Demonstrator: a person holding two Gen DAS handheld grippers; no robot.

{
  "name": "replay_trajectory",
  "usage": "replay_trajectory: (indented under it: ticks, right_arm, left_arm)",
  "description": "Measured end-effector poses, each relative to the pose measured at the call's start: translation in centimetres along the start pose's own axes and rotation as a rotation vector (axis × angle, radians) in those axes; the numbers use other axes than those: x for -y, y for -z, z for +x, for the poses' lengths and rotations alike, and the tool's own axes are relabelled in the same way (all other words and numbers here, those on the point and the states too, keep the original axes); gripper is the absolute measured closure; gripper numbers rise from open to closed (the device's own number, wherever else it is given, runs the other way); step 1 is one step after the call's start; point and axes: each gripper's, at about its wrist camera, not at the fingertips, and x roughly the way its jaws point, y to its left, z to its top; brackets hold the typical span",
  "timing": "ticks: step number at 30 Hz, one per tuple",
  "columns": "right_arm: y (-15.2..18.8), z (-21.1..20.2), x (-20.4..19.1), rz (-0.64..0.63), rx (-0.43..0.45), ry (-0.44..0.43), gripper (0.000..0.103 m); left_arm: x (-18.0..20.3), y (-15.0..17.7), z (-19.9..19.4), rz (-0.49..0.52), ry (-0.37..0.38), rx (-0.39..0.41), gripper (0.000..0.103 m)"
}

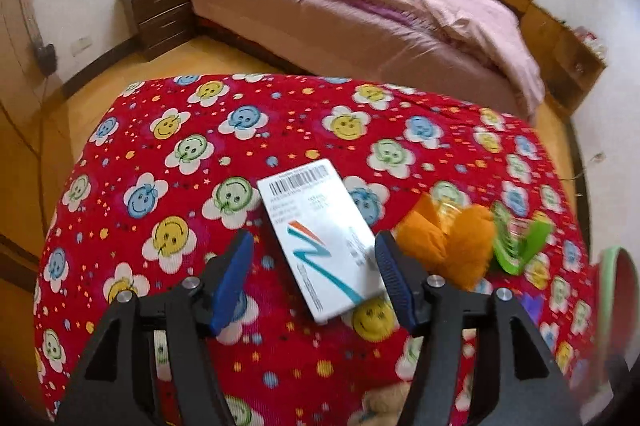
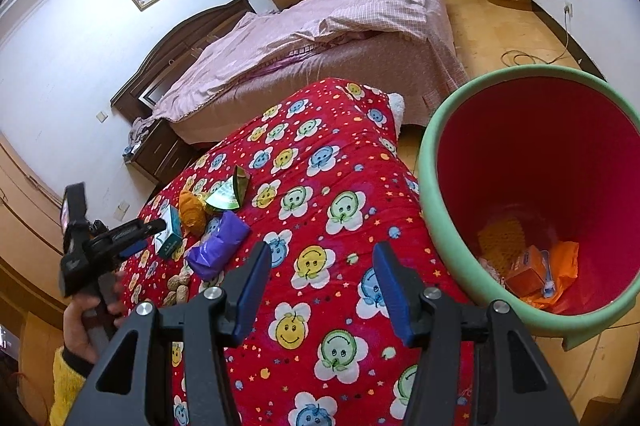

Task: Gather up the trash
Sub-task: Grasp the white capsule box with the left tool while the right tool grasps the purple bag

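On the red flower-print quilt (image 2: 336, 186), at its left end, the left gripper (image 1: 316, 246) stood with its jaws apart around a white carton (image 1: 320, 238) bearing a barcode; the pads were clear of the carton, which lay flat on the quilt. A hand (image 2: 86, 322) in a yellow sleeve held that tool. Just right of the carton lay an orange wrapper (image 1: 444, 246), then a green wrapper (image 1: 516, 242), all close together. A purple packet (image 2: 218, 244) and several peanuts (image 2: 180, 286) lay nearer the camera in the right wrist view. Further right, the right gripper (image 2: 322, 290) hung over bare quilt, jaws about half apart, nothing between them. At far right a green-rimmed red bin (image 2: 436, 210) stood against the quilt's edge, tilted toward the camera, with an orange box (image 2: 528, 270) and an orange bag (image 2: 566, 258) inside. Behind, a pink-covered bed (image 2: 320, 38) closed off the far side.
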Motion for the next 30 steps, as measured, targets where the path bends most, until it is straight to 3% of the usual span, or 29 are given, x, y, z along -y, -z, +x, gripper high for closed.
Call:
replay_trajectory:
  ticks: [5,11,24,30]
  right_arm:
    - [-0.4,0.5,0.7,0.009,-0.009,-0.002,0.047]
    - [-0.3,1.3,1.4,0.024,-0.021,-0.015,0.047]
    - [-0.3,1.8,-0.3,-0.022,-0.036,-0.02,0.047]
    - [-0.1,2.5,-2.7,-0.053,-0.048,-0.021,0.047]
  left_arm:
    - [0.3,-0.8,1.0,-0.018,-0.013,0.009,0.04]
    - [0.8,-0.4,2.6,-0.031,-0.021,-0.035,0.04]
    - [-0.6,1.8,0.7,0.029,0.034,-0.004,0.041]
    - [-3.1,3.2,-0.5,-0.002,0.077,-0.012,0.041]
